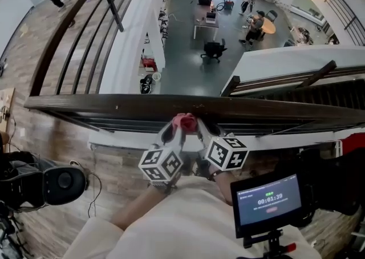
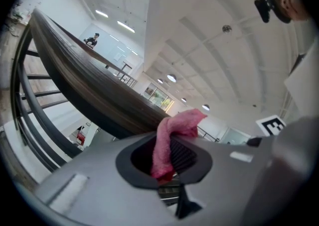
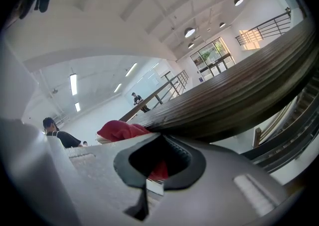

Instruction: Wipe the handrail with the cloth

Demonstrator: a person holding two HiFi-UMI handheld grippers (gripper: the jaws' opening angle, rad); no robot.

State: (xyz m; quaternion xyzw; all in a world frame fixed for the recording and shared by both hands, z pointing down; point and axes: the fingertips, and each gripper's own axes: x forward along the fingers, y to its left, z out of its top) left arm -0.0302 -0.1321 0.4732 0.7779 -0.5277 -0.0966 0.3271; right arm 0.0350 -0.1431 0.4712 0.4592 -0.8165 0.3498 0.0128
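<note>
Two grippers, one cloth [image 1: 185, 121]: left gripper [image 1: 174, 131] and right gripper [image 1: 201, 129] both pinch it, bunched at the handrail [image 1: 114, 106], twelve o'clock from the person. Likely risk: if either pinch slackens mid-wipe, it tumbles over to the lower floor [image 1: 188, 52].

Lighting's bright and even all over, plain white indoor stuff. Both gripper views look up at round ceiling lamps [image 2: 171, 77] and long strip lights [image 3: 74, 83], and those blow out to pure white. The glass doors [image 3: 214, 56] at the far end glow too. The dark handrail [image 1: 171, 106] catches a soft sheen, no hard shadows. Heavy fisheye: rails bend, and the gripper views go black at the corners. Up close, the left gripper [image 2: 167, 163] body is smeared out of focus, while the cloth [image 2: 179, 123] stays fairly crisp.
</note>
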